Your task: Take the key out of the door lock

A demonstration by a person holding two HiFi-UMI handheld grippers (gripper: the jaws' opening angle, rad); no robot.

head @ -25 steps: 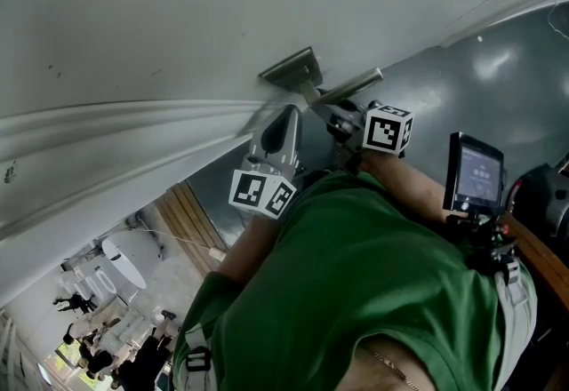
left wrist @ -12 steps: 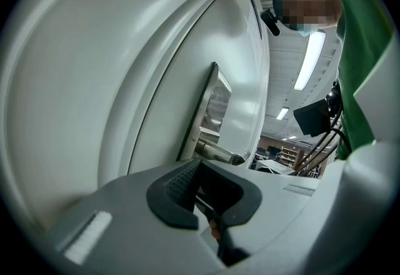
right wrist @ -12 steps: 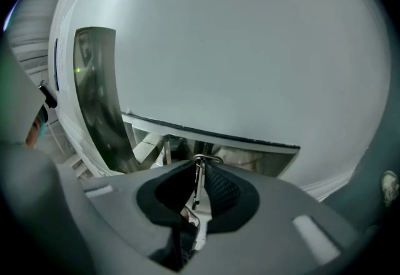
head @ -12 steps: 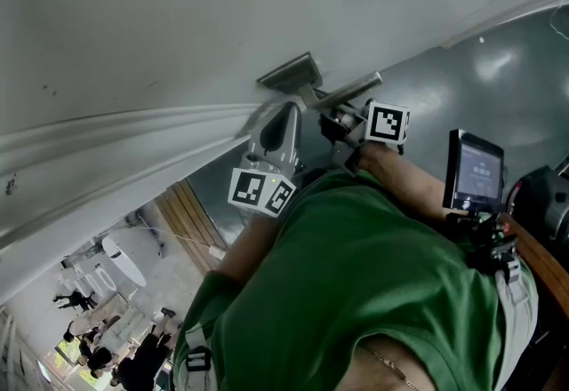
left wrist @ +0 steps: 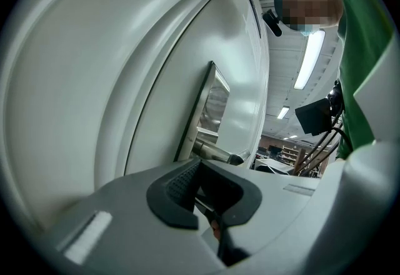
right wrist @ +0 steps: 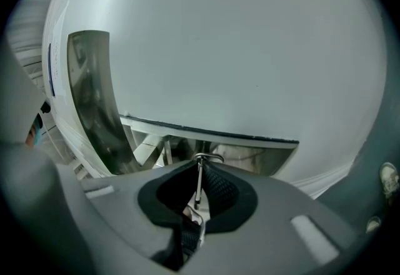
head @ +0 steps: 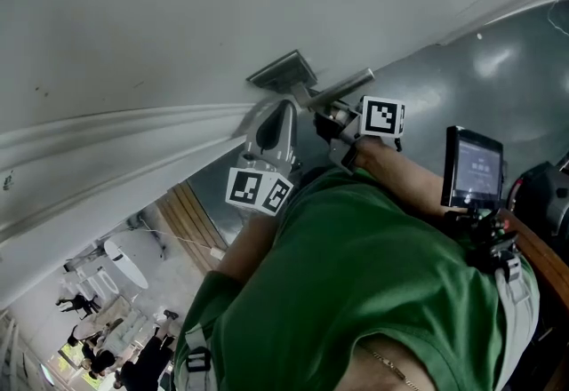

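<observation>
Right gripper view: compared with half a second ago, the key (right wrist: pixel 197 186) has not shifted in my right gripper (right wrist: pixel 199 166). The jaws are clamped on it edge-on, with its ring (right wrist: pixel 208 157) at the jaw tips. The handle (right wrist: pixel 87 99) now appears slightly further left. The key sits just in front of the lock plate (right wrist: pixel 240 152). I cannot tell whether its blade is still seated in the lock. In the head view, both grippers and the lock plate have moved slightly up and to the left in the picture. The left gripper view is practically unchanged. My left gripper (left wrist: pixel 199 167) has its jaws together with nothing between them and points along the door (left wrist: pixel 94 80) toward the lock plate and the handle. In the head view, the left gripper lies close to the door surface below the lock plate, just beside the right gripper. The handle projects from the plate above the right gripper, limiting room on that side. The moulding (head: pixel 116 127) forms a raised edge left of the lock plate. A screen (head: pixel 473 171) stands well apart on my right. Open grey floor (head: pixel 498 69) lies beyond the door edge.
</observation>
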